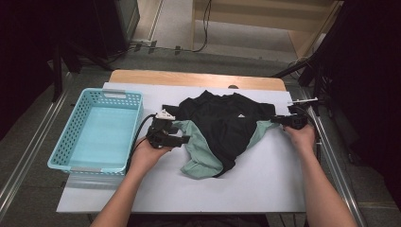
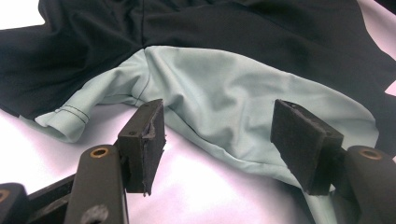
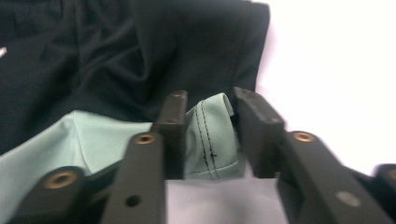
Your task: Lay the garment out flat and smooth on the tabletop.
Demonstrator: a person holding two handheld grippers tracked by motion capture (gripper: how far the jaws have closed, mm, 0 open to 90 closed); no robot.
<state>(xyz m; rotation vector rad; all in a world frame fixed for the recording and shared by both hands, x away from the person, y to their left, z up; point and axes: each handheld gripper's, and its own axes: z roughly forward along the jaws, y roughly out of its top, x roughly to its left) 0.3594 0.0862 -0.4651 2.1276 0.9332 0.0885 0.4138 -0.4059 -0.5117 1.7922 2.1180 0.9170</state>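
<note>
A black and mint-green shirt (image 1: 222, 130) lies crumpled near the middle of the white surface (image 1: 265, 184), and everything else is placed from it; a turquoise basket (image 1: 97, 130) stands well apart off the shirt's left side, its open mouth upward; the left tongs (image 1: 182, 140) sit at the shirt's left edge, just beside the mint sleeve, held in the person's left hand (image 1: 150, 153); in the left gripper view those tongs (image 2: 219, 140) stand wide apart, one pad on either side of a fold of mint cloth (image 2: 243, 107), neither pad pressing on it, so they hold nothing; the right tongs (image 1: 280, 120) meet the shirt's right edge, gripped by the right hand (image 1: 301, 137); in the right gripper view the right tongs (image 3: 208, 135) are drawn in on the stitched mint cuff (image 3: 210, 140), which bunches up between the two pads and touches both; black fabric of the shirt spreads beyond the cuff.
</note>
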